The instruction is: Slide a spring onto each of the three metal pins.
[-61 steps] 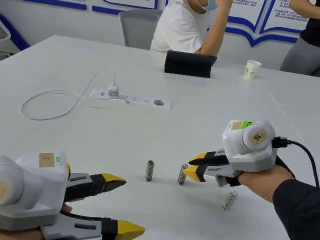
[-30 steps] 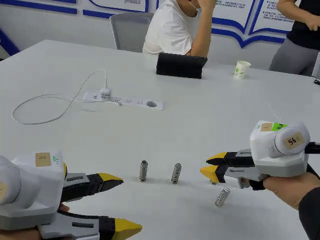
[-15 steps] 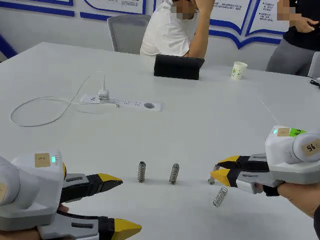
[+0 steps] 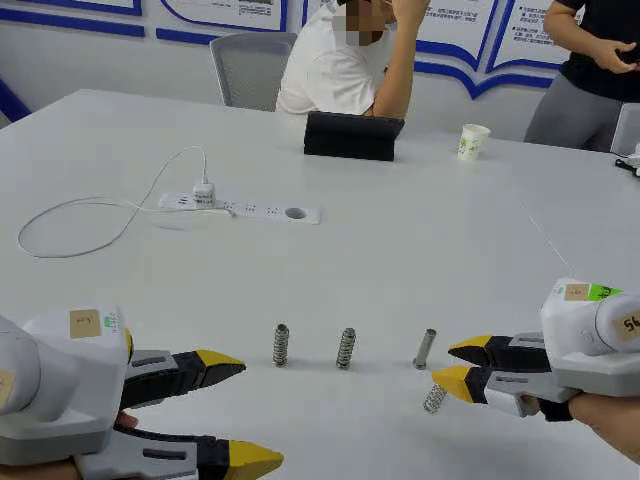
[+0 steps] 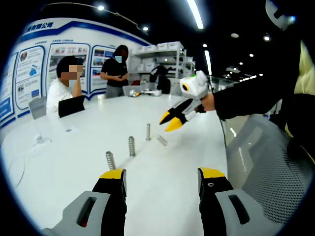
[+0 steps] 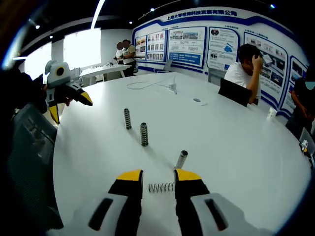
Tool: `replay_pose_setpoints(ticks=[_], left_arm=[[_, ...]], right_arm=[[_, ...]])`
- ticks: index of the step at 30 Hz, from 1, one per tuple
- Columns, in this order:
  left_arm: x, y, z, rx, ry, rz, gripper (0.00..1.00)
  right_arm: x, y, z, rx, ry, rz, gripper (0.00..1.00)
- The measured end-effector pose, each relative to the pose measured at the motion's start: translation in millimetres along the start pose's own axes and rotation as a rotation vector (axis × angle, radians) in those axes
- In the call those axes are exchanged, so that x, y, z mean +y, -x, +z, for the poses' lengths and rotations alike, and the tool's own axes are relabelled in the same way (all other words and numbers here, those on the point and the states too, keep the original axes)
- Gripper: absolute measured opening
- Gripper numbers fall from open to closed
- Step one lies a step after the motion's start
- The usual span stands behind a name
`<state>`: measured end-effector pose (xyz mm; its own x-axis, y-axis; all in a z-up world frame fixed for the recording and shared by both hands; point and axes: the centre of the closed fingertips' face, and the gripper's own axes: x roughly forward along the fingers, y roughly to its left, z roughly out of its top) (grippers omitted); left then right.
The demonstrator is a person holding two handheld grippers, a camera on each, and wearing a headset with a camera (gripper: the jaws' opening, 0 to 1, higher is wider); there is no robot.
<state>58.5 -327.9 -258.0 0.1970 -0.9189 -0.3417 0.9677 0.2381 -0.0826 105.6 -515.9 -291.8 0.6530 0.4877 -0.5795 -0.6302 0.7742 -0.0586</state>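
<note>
Two upright metal pins on the white table each carry a spring: the left spring (image 4: 281, 345) (image 6: 127, 118) and the middle spring (image 4: 346, 348) (image 6: 143, 133). To their right stands a bare pin (image 4: 425, 348) (image 6: 181, 159) (image 5: 148, 132). A loose spring (image 4: 434, 398) (image 6: 161, 187) lies flat on the table in front of it. My right gripper (image 4: 446, 363) (image 6: 158, 176) is open, its tips on either side of the loose spring without touching it. My left gripper (image 4: 262, 411) (image 5: 162, 174) is open and holds nothing, low at the left, short of the pins.
A white power strip (image 4: 240, 209) with a looping cable lies mid-table. Farther back are a black tablet stand (image 4: 354, 135) and a paper cup (image 4: 472, 141). A person sits at the far edge beside a grey chair (image 4: 248, 62).
My right gripper has drawn back to the right from the middle spring and come down to the loose spring, uncovering the bare pin. The left gripper has held still.
</note>
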Motion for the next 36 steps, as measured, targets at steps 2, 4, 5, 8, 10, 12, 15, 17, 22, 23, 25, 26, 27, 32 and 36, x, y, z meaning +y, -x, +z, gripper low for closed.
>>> replay_pose_setpoints(ticks=[2, 4, 5, 8, 10, 12, 15, 17, 22, 23, 25, 26, 27, 32, 36], left_arm=[[-0.5, 0.0, -0.1, 0.002, 0.000, 0.000, 0.60], [-1.0, 0.0, 0.0, 0.002, 0.001, 0.000, 0.60], [-1.2, 0.0, -0.1, 0.003, 0.000, 0.000, 0.60], [-1.2, 0.3, 0.0, 0.004, 0.000, 0.001, 0.60], [-0.9, 0.6, -0.1, 0.004, 0.002, 0.002, 0.60], [-0.9, 0.8, -0.4, 0.006, 0.001, 0.004, 0.60], [-1.0, 0.8, -1.0, 0.008, 0.002, 0.004, 0.60], [-1.0, 0.8, -1.0, 0.008, 0.003, 0.005, 0.60], [-0.8, 1.2, -1.7, 0.012, 0.005, 0.008, 0.59], [-0.6, 1.3, -1.9, 0.013, 0.005, 0.009, 0.59], [-0.3, 1.4, -2.3, 0.013, 0.006, 0.011, 0.59], [-0.3, 1.4, -2.3, 0.013, 0.008, 0.011, 0.59], [-0.2, 1.5, -2.4, 0.013, 0.008, 0.013, 0.59], [0.2, 1.8, -3.3, 0.014, 0.013, 0.018, 0.59], [0.2, 1.6, -4.2, 0.016, 0.016, 0.019, 0.59]], right_arm=[[0.2, -1.4, -4.0, 0.008, -0.007, 0.002, 0.27], [-0.1, -2.7, -7.2, 0.012, -0.010, 0.001, 0.30], [-0.6, -3.6, -9.7, 0.016, -0.012, 0.000, 0.30], [-1.0, -5.5, -15.0, 0.026, -0.009, -0.004, 0.35], [-1.1, -7.4, -19.3, 0.039, -0.003, -0.004, 0.36], [-2.0, -9.8, -23.5, 0.051, 0.011, -0.008, 0.39], [-3.2, -13.0, -28.3, 0.067, 0.018, -0.009, 0.41], [-3.9, -15.7, -31.1, 0.073, 0.016, -0.007, 0.42], [-5.4, -21.2, -36.8, 0.092, 0.021, -0.004, 0.43], [-5.8, -22.0, -37.2, 0.095, 0.024, -0.004, 0.43], [-6.2, -24.2, -37.9, 0.099, 0.025, 0.000, 0.43], [-6.5, -25.3, -38.6, 0.100, 0.025, 0.001, 0.42], [-6.3, -26.9, -40.1, 0.106, 0.028, 0.004, 0.42], [-5.8, -31.4, -42.0, 0.116, 0.037, 0.009, 0.41], [-6.2, -33.1, -43.4, 0.120, 0.036, 0.011, 0.39]])
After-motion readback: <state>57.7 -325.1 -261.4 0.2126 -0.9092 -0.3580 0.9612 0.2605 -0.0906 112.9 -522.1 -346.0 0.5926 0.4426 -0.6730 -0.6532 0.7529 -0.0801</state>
